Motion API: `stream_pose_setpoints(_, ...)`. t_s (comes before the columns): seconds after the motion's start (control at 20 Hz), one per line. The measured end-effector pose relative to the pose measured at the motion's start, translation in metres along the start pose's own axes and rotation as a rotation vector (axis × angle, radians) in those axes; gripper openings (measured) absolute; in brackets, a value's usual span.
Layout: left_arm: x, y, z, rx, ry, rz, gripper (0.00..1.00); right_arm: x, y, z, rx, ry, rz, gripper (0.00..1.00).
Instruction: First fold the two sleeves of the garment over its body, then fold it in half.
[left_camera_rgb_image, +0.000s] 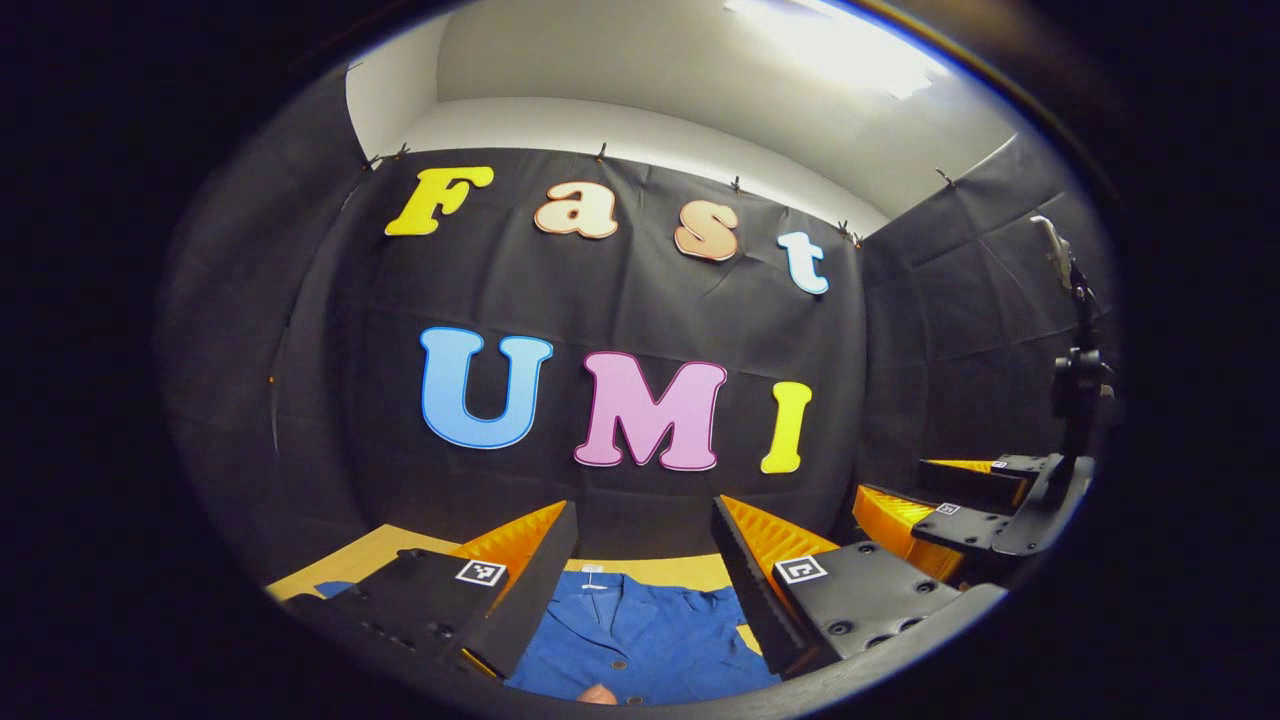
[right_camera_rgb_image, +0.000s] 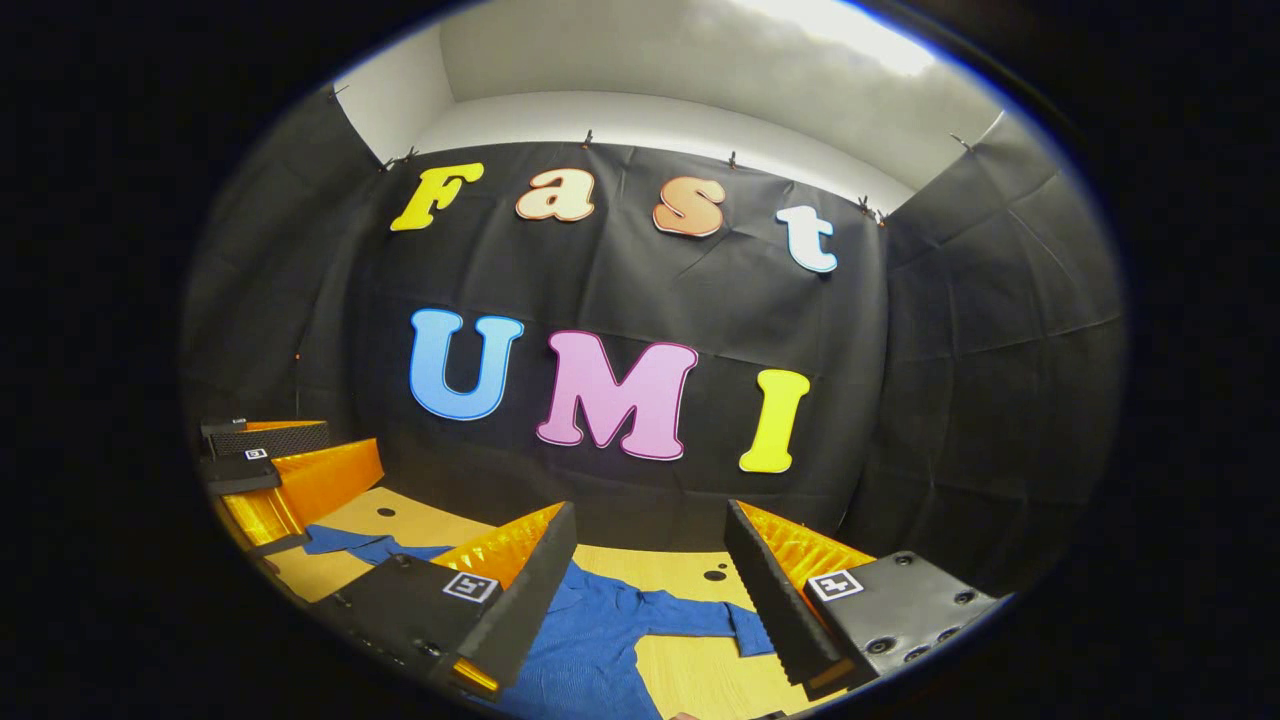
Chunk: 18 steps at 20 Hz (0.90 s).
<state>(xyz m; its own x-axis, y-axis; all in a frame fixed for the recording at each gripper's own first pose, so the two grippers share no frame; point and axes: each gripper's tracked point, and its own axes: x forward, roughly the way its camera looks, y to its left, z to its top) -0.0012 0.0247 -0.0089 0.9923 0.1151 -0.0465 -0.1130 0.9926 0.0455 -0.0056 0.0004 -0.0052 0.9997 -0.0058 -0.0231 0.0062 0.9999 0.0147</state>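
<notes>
Fingers of left gripper (left_camera_rgb_image: 643, 580) and right gripper (right_camera_rgb_image: 650, 585) spread above blue garment (right_camera_rgb_image: 600, 630).

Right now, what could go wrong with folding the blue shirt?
Both claws, left and right, hang open above the blue shirt, gripping nothing. A sleeve lies spread on the wooden table, so a claw might pinch too little cloth and drop it, or drag the shirt crooked.
</notes>
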Motion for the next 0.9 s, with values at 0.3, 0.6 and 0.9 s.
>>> stream_pose_setpoints(0.3,0.002,-0.002,0.0,0.003,0.0,-0.003,0.8,0.004,-0.004,-0.002,0.011,0.01,-0.007,0.88)
stream_pose_setpoints(0.6,0.003,0.0,-0.001,0.013,0.004,-0.001,0.8,0.004,-0.002,-0.007,0.014,0.024,-0.003,0.88)
stream_pose_setpoints(0.9,0.005,0.005,-0.005,0.018,0.014,0.009,0.8,0.007,0.001,-0.016,0.015,0.042,-0.002,0.87)
